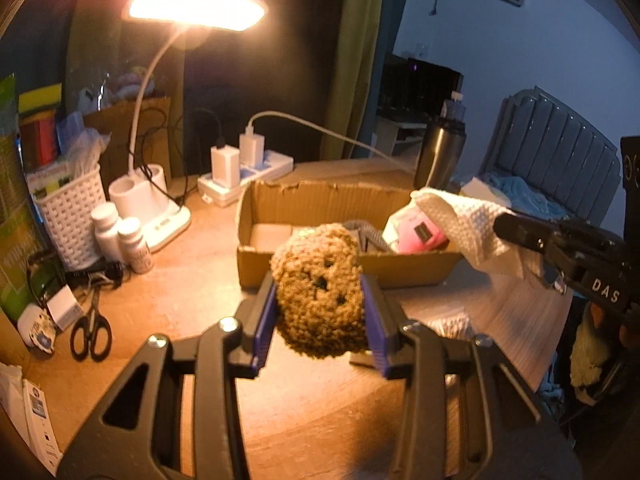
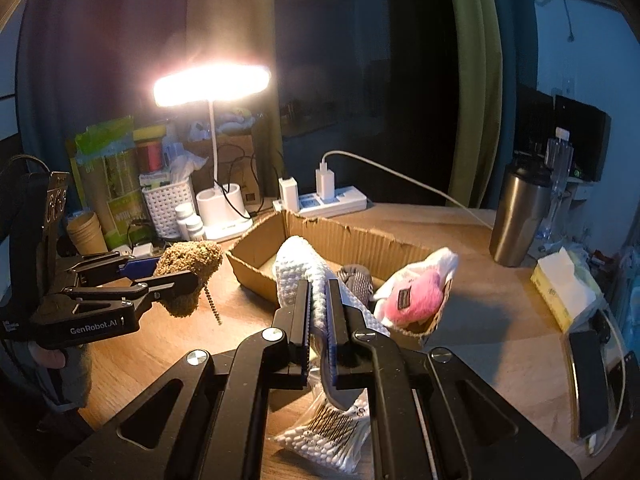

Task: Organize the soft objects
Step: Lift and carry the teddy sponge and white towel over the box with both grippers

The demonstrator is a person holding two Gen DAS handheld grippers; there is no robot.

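both tongs loaded beside the cardboard box (image 1: pixel 348 268).
your left tongs (image 1: pixel 320 312) clamp the brown plush toy (image 1: pixel 320 284); your right tongs (image 2: pixel 319 320) pinch the white knit cloth (image 2: pixel 304 276).

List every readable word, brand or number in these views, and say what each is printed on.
"DAS": black right gripper body, holding a white knitted cloth.
"GenRobot.AI": black left gripper body, clamping a brown fuzzy plush toy.
Green packaging print and pink plush's label: too blurred.
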